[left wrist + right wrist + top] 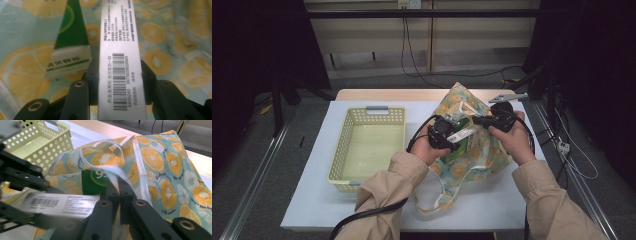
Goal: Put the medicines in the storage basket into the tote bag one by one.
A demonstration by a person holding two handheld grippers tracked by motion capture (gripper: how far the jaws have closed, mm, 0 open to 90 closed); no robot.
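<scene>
Orange-slice-printed cloth bag (472, 145) lies on the table; left gripper (117, 75) pinches a long white barcoded carton (117, 50) at its mouth, right gripper (119, 192), jaws pressed together, clamps the bag's rim.

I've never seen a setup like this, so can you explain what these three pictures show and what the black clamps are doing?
A person at a table works a handheld clamp tool in each hand. One picture looks down from above; the other two come from cameras riding on each tool. On the table sit a yellow basket and an orange-patterned cloth bag. The left gripper clamps a white box with a barcode, at the bag's opening, where a green and white box sits inside. The right gripper pinches the bag's white edge, holding it open.
</scene>
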